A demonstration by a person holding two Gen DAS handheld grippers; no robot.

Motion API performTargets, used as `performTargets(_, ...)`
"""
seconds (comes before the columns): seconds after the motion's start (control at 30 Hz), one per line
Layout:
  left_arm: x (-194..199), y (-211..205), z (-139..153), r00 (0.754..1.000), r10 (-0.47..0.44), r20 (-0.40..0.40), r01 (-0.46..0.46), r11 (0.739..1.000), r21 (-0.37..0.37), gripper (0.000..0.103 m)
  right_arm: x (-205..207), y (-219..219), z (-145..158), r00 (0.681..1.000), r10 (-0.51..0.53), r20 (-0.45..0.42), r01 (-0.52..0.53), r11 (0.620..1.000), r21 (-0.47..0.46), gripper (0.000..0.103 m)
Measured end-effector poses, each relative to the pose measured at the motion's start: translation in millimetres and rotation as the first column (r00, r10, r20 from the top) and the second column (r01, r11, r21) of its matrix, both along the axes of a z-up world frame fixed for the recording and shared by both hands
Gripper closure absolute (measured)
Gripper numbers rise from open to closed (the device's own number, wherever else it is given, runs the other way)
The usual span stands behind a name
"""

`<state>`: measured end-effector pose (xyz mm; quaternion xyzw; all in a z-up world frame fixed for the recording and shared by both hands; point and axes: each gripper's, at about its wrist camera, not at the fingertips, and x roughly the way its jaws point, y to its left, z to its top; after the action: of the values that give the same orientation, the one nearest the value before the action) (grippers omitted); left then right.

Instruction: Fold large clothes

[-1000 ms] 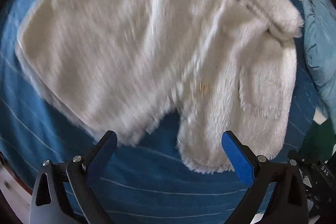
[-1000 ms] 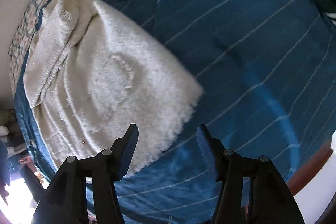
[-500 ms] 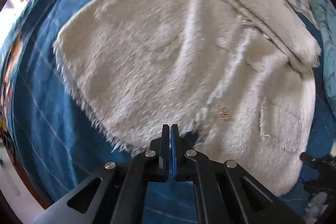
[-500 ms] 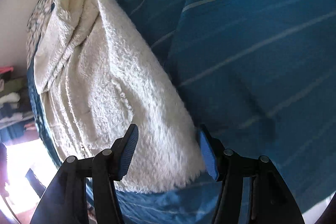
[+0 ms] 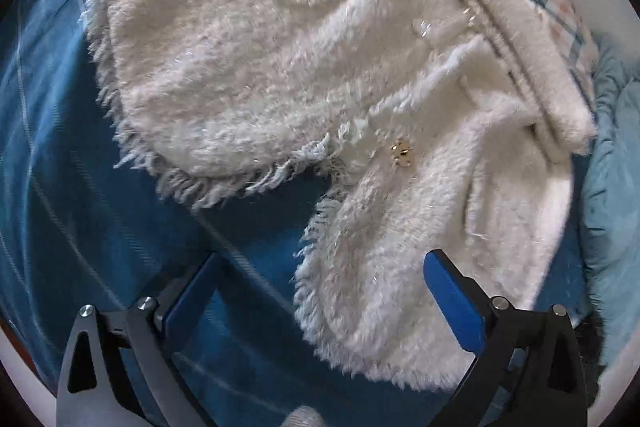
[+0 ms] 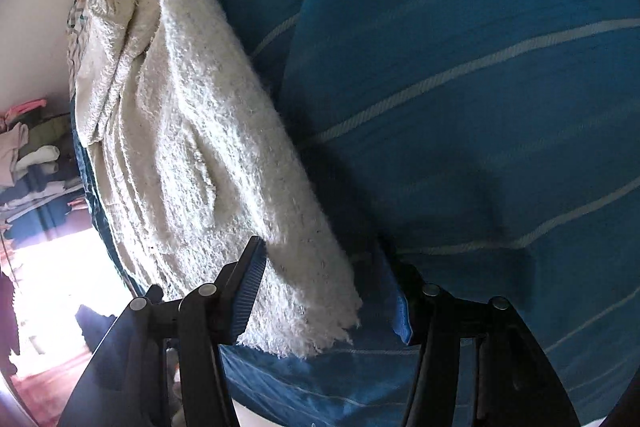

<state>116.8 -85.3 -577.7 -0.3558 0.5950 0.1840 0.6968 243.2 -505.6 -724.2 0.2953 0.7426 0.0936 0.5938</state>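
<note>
A fluffy white coat (image 5: 288,51) with fringed hems and a gold button (image 5: 402,153) lies on a blue striped bedspread (image 5: 100,219). My left gripper (image 5: 320,297) is open and low over the bed, with the coat's right front hem (image 5: 380,307) lying between its fingers. In the right wrist view the coat (image 6: 192,131) runs along the left side. My right gripper (image 6: 326,299) is open, and the coat's fringed corner (image 6: 312,311) lies between its fingers, close to the left pad (image 6: 250,291).
A checked cloth (image 5: 560,7) lies beyond the coat's collar, and a teal blanket (image 5: 616,187) is bunched at the right. In the right wrist view, the bedspread (image 6: 480,107) fills the right side, and stacked clothes (image 6: 32,155) show beyond the bed at left.
My left gripper was shut half a second ago and is now open, nearer the coat's hem. My right gripper has moved down onto the coat's corner, still open.
</note>
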Motion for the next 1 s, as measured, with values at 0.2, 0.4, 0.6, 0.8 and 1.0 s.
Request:
performTargets(0.2, 26.0, -26.9, 6.2, 0.993, -0.117, -0.025, 0.120, 0.972, 0.202, 0.064, 7.0, 8.2, 3.0, 0.999, 0.044, 0.012, -0.044, 0.999, -0.010, 0.046)
performTargets(0.4, 38.5, -36.0, 16.4, 0.986, -0.160, -0.054, 0.169, 0.949, 0.266, 0.098, 2.9, 19.8, 10.8, 0.996, 0.072, 0.045, -0.071, 0.997, -0.027, 0.074)
performTargets(0.6, 21.1, -25.4, 45.2, 0.984, -0.176, -0.008, 0.170, 0.939, 0.297, 0.099, -13.0, 22.8, 26.5, 0.994, 0.027, 0.108, -0.030, 0.999, 0.025, 0.090)
performTargets(0.8, 26.3, -18.4, 24.2, 0.982, -0.180, -0.055, 0.189, 0.950, 0.250, 0.099, -29.6, 6.7, -16.6, 0.992, -0.100, -0.074, 0.104, 0.993, 0.063, 0.089)
performTargets(1.0, 23.4, -12.9, 28.4, 0.980, -0.195, -0.038, 0.198, 0.949, 0.244, 0.099, 0.5, -0.2, 16.6, 0.998, -0.056, 0.016, 0.055, 0.997, 0.055, 0.063)
